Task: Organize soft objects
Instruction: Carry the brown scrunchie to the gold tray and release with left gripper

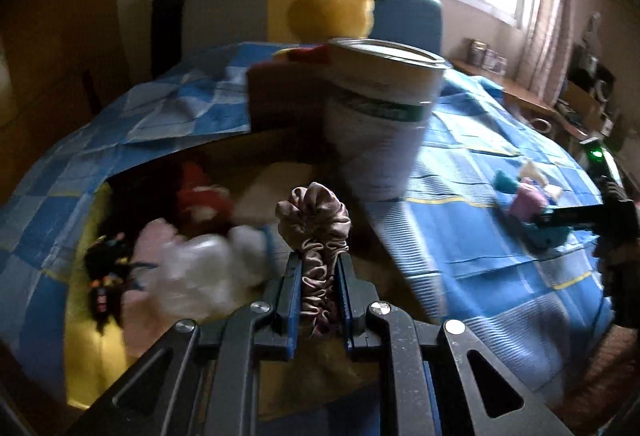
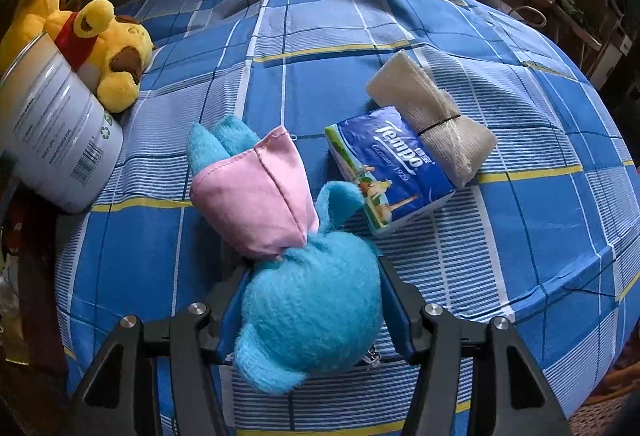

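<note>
My left gripper is shut on a mauve satin scrunchie and holds it above a cardboard box that holds several soft items: a red and white plush, pale pink cloth and a black toy. My right gripper has its fingers on both sides of a blue plush toy in a pink dress, which lies on the checked blue bedspread. The toy and right gripper also show in the left wrist view.
A white tin can stands beside the box; it also shows in the right wrist view. A yellow bear plush lies behind it. A Tempo tissue pack and a rolled beige bandage lie on the bed.
</note>
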`<state>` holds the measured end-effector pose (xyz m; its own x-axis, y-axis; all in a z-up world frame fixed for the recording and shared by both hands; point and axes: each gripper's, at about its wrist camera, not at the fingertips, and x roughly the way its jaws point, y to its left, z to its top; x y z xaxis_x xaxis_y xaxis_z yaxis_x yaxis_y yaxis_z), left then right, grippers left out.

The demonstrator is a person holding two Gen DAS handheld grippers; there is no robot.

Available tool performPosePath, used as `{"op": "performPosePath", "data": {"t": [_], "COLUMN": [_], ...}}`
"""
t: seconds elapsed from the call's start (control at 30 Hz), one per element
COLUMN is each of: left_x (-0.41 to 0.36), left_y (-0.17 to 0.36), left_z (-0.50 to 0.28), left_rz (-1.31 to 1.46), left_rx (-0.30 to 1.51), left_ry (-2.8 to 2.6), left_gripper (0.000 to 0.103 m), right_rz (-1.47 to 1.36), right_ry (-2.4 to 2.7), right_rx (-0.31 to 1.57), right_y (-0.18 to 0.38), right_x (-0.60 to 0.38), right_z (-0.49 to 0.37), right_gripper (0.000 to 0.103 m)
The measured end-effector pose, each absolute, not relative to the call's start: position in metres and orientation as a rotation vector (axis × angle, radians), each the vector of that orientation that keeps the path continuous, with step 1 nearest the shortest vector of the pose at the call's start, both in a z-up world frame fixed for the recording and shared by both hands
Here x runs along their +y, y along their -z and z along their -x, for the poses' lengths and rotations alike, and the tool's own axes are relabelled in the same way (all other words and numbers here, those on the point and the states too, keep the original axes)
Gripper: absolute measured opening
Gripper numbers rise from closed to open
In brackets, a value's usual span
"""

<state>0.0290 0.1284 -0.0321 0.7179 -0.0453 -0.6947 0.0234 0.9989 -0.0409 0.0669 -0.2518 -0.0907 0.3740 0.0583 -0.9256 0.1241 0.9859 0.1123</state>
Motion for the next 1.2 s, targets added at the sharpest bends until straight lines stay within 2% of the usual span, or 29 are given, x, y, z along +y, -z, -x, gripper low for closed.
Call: {"op": "performPosePath", "data": {"t": [0.37, 0.7, 0.77, 0.83, 0.9, 1.03, 1.2], "left_x": [0.170, 0.178, 0.178, 0.179, 0.178, 0.179, 0.184], "left_y": [0.055, 0.070, 0.072, 0.073, 0.072, 0.067, 0.058], "left_z": [-0.024, -0.024, -0.024, -0.024, -0.023, -0.021, -0.015], "left_rz": [0.043, 0.057, 0.059, 0.065, 0.065, 0.071, 0.072], "left_rx": [0.827, 0.869, 0.873, 0.879, 0.873, 0.859, 0.837], "left_ry": [-0.070, -0.091, -0.092, -0.090, -0.089, -0.097, -0.111], "left_gripper": [0.017, 0.024, 0.030, 0.045, 0.053, 0.064, 0.069], "right_rz": [-0.147, -0.146, -0.146, -0.145, -0.146, -0.145, -0.146], "right_ry": [0.047, 0.047, 0.048, 0.047, 0.047, 0.047, 0.047], "right_rx": [1.186, 1.186, 1.186, 1.186, 1.186, 1.186, 1.186], "right_y": [0.090, 0.090, 0.090, 0.090, 0.090, 0.090, 0.090], "right_x": [-0.248, -0.247, -0.247, -0.247, -0.247, -0.247, -0.247], "right_z": [-0.066, -0.066, -0.066, -0.066, -0.066, -0.066, -0.066], "right_gripper": [0.060, 0.060, 0.060, 0.060, 0.060, 0.060, 0.060]}}
